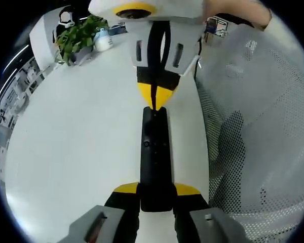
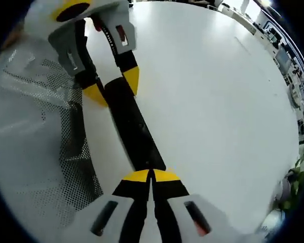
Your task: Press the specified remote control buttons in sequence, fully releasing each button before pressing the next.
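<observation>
A long black remote control [image 1: 154, 152] lies lengthwise over a white table [image 1: 71, 142]. My left gripper [image 1: 156, 190] is shut on the remote's near end, one yellow-tipped jaw on each side. My right gripper [image 1: 153, 104] comes in from the top, its jaws closed together, tips touching the remote's far end. In the right gripper view the remote [image 2: 131, 126] runs from my shut right gripper [image 2: 152, 174] up to the left gripper [image 2: 114, 87], which clamps its other end. The buttons under the right tips are hidden.
A person's white mesh garment [image 1: 253, 126] hangs along the table's edge beside the remote [image 2: 30, 126]. A green plant [image 1: 78, 35] and a white bottle [image 1: 102, 39] stand at the table's far end. Office desks [image 2: 289, 61] lie beyond the table.
</observation>
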`<move>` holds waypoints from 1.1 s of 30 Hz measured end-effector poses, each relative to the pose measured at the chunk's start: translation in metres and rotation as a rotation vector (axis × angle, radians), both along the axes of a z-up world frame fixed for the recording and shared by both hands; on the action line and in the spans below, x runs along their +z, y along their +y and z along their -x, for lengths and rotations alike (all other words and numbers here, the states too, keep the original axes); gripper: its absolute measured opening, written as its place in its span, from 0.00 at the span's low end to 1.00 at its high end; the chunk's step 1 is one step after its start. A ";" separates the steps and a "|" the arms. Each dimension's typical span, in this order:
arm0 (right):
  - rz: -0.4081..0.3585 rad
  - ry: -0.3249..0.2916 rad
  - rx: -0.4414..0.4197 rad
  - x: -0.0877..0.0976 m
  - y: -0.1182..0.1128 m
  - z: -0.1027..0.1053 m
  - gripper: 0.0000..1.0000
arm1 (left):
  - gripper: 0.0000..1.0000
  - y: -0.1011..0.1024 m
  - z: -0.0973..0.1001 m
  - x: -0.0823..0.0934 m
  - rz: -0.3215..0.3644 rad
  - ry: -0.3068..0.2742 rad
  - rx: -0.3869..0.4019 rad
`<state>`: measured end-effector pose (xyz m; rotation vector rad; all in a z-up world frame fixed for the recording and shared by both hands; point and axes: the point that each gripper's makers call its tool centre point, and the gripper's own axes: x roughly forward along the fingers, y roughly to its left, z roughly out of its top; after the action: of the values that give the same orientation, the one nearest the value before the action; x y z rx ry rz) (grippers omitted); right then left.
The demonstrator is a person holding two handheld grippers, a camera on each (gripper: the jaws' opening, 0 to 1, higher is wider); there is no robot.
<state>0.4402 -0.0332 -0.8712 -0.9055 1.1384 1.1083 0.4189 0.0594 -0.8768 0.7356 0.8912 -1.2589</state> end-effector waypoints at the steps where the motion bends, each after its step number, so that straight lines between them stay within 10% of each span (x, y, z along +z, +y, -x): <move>1: -0.011 0.002 -0.005 0.001 -0.002 0.000 0.00 | 0.24 0.000 0.000 0.000 0.001 0.000 0.001; 6: -0.204 0.071 -0.214 0.003 -0.003 -0.002 0.00 | 0.24 0.000 0.000 0.000 -0.001 -0.002 -0.001; 12: -0.181 -0.066 -0.055 0.004 0.003 0.000 0.00 | 0.24 0.000 0.000 0.000 -0.001 -0.001 -0.002; 33: -0.110 -0.002 -0.023 0.001 0.012 0.001 0.00 | 0.25 0.000 0.000 0.000 0.002 0.001 0.000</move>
<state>0.4387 -0.0217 -0.8703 -0.8060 1.0733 1.1392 0.4190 0.0595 -0.8770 0.7335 0.8909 -1.2602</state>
